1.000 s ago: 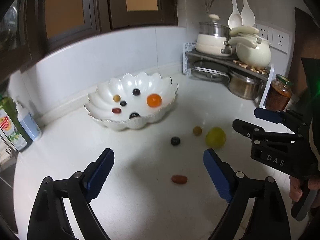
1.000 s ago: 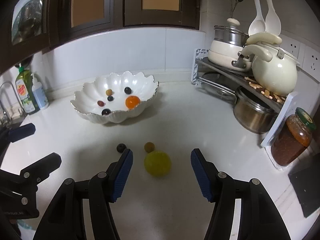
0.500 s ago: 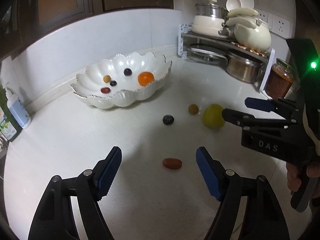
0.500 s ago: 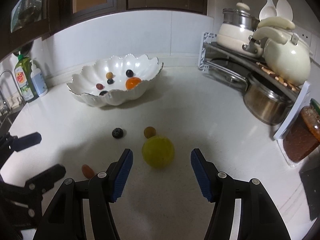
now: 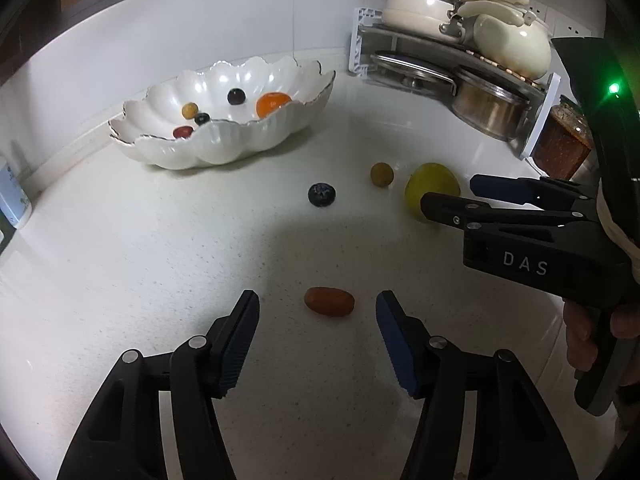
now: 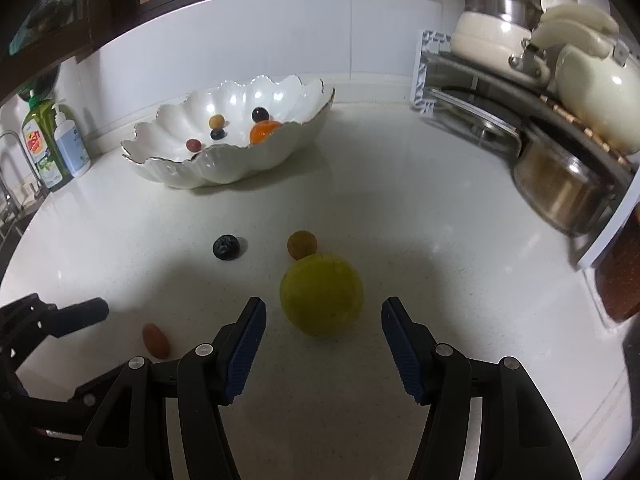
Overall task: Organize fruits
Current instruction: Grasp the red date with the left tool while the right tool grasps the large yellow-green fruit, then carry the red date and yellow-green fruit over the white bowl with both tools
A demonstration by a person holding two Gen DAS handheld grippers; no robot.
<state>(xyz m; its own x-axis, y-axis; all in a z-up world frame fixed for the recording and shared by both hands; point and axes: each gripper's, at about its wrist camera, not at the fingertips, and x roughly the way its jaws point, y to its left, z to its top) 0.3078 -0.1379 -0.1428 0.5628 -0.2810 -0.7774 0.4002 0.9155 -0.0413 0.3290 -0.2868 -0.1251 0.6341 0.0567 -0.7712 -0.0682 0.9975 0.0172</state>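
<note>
The left gripper [image 5: 318, 310] gapes around the oblong red fruit [image 5: 329, 301]; the right gripper [image 6: 323, 312] gapes around the round yellow-green fruit [image 6: 321, 293].

The white letters "DAS" can be read on the black body of the right gripper [image 5: 466, 196], at the right side of the left wrist view. On the green bottle [image 6: 40, 146], at the left edge of the right wrist view, there is a red label, but its text is too small to read. No other text is legible.
</note>
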